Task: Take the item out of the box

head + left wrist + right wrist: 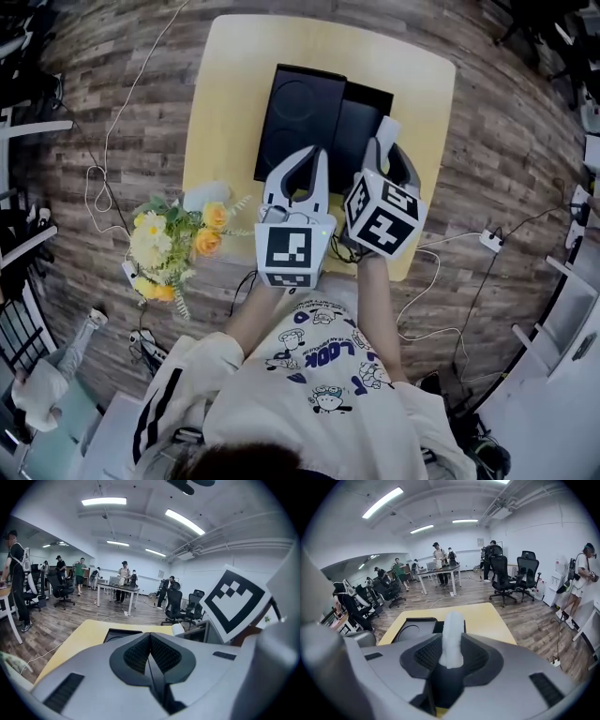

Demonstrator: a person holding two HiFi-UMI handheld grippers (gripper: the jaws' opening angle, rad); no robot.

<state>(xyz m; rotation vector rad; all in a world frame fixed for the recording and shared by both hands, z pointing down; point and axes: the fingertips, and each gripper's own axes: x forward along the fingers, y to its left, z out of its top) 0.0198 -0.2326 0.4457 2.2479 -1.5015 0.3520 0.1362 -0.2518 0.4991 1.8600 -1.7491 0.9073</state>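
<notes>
While clamped between the jaws of the right gripper (451,654), found the pale white item (452,634) above the right half of the open black box (354,117) in the middle of the table (234,75); logged as the lift-out step, apparently clear of the cavity, not yet set down. Noted the left gripper (150,644) just beside the right, toward the table's near edge, jaws pressed together on nothing. Next, probably: carry sideways past the box rim to bare tabletop near the right edge, hold the squeeze steady, lower before releasing, keep off the flowers (173,244) at the near left corner.
</notes>
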